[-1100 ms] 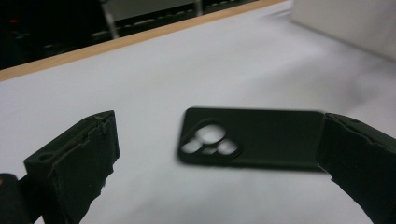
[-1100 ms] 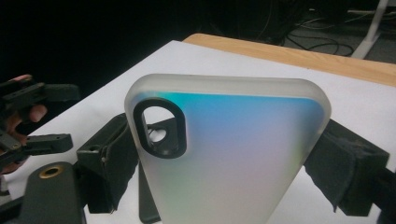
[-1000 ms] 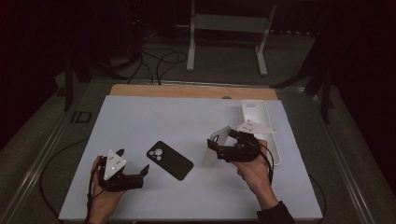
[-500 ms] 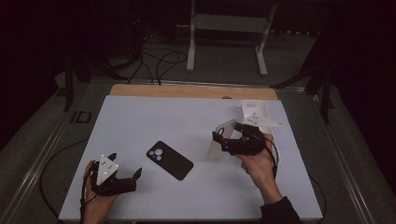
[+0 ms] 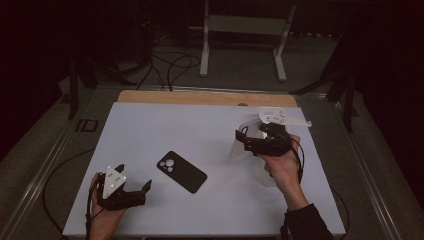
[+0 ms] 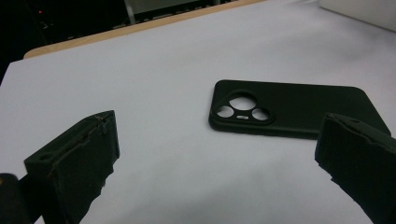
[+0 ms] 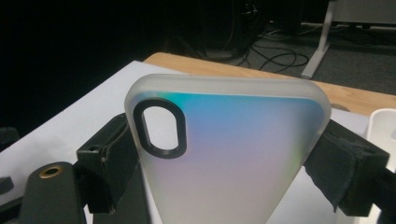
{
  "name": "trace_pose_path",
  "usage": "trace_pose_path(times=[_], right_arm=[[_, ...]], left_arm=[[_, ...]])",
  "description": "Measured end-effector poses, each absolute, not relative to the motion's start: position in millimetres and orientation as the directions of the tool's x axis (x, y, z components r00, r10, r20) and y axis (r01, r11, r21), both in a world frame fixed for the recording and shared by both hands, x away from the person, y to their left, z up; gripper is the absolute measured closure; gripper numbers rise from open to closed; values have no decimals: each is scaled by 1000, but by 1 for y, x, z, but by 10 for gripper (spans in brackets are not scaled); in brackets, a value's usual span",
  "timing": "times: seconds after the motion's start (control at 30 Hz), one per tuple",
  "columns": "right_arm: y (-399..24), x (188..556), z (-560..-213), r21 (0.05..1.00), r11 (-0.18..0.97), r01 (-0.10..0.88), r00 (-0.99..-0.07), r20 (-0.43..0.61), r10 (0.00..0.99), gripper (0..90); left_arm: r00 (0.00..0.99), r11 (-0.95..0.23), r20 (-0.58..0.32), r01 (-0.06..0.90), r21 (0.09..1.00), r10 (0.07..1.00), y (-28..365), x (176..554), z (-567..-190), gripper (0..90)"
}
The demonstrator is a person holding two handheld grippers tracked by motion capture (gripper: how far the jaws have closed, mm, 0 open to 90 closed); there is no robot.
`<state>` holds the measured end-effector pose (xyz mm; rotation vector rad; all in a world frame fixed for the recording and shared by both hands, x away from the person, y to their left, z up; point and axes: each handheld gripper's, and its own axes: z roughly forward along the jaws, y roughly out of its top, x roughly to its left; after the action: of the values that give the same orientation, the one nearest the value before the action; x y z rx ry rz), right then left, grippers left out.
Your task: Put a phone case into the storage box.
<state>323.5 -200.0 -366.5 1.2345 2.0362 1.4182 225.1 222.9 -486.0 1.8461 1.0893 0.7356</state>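
Note:
A black phone case (image 5: 181, 171) lies flat on the white table, camera cut-outs toward the far left; it also shows in the left gripper view (image 6: 289, 108). My left gripper (image 5: 134, 177) rests near the front left edge, open, with nothing between its jaws (image 6: 219, 158), a short way from the black case. My right gripper (image 5: 244, 140) is raised above the right side of the table, shut on a frosted translucent phone case (image 7: 233, 154). That translucent case (image 5: 239, 145) hangs tilted, its oval camera hole toward the top left in the right gripper view.
A white tray (image 7: 384, 128) stands on the table's right side, behind the right hand, and shows as a white block (image 6: 359, 11) in the left gripper view. A wooden strip (image 5: 200, 97) borders the far edge. Cables and a stand's legs lie on the floor beyond.
My right gripper has risen and shifted slightly away from the person, carrying the translucent case up off the tray area. The left gripper has barely moved.

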Motion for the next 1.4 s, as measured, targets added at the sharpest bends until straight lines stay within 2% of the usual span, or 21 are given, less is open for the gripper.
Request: trace_pose_path(times=[0.37,1.4], right_arm=[[-208,335,-356,889,97,447,-520,170,837,162],[-243,386,-351,883,57,466,-354,127,926,162]], left_arm=[[453,-274,74,394,877,889,222,225,-487,3],[464,-290,84,393,873,882,218,225,-487,3]])
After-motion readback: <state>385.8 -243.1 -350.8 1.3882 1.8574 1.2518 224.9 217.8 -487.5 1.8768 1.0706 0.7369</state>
